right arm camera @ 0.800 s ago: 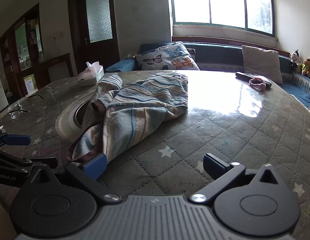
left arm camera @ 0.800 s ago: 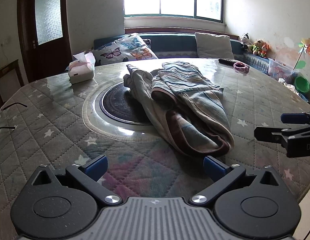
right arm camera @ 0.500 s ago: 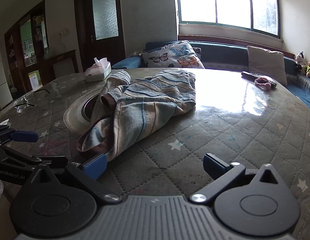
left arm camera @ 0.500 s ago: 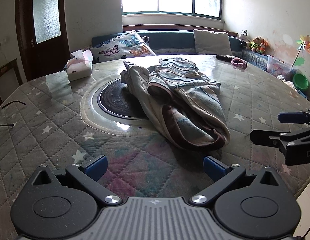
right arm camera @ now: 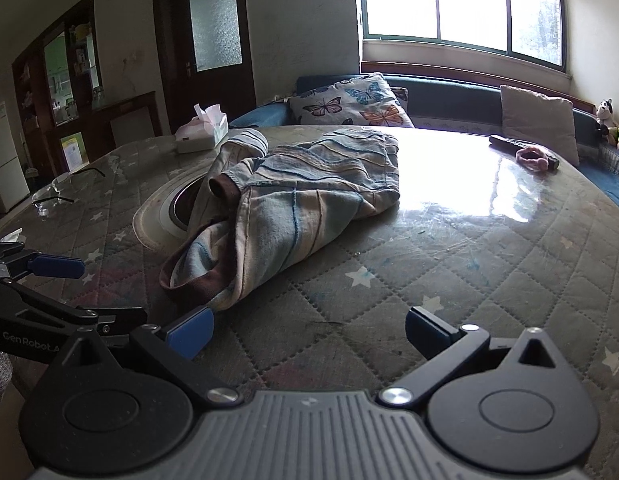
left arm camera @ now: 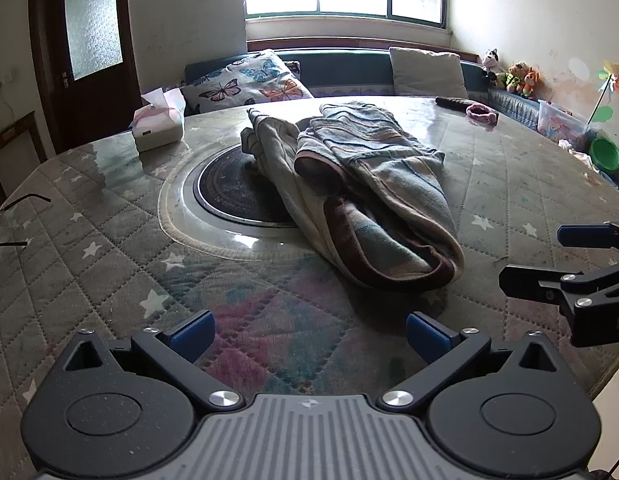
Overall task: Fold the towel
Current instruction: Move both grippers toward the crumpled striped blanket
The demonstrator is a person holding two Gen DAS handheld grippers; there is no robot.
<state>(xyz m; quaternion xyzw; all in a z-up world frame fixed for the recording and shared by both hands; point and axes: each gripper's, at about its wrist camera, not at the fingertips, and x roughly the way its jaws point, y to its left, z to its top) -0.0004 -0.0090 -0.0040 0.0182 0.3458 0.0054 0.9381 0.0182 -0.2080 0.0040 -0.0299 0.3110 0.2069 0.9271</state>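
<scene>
- Towel (left arm camera: 361,200) bunched in a loose heap mid-frame in the left view, lying on the table (left arm camera: 89,264); striped blue and beige with a brown hem; far end draped over the dark round inset (left arm camera: 229,192); near end rolled into a thick fold just right of centre.
- Left gripper (left arm camera: 307,332) at the bottom of its own view, jaws spread wide, nothing between the blue pads (left arm camera: 191,332); poised above bare quilted cover, short of the towel's near fold.
- Right gripper (right arm camera: 307,330) at the bottom of its own view, likewise spread and empty; left pad (right arm camera: 191,330) just beside the towel's (right arm camera: 293,208) brown-edged corner, contact impossible to judge.
- Right gripper (left arm camera: 565,264) also seen at the right edge of the left view, fingers apart, clear of the towel; left gripper (right arm camera: 49,288) at the left edge of the right view, fingers apart too.
- Tissue box (left arm camera: 159,128) upper left on the table, apart from the towel; glasses (right arm camera: 57,194) at the left edge of the right view; pink band (right arm camera: 531,158) and dark remote (right arm camera: 505,143) at far right, well apart from the towel.
</scene>
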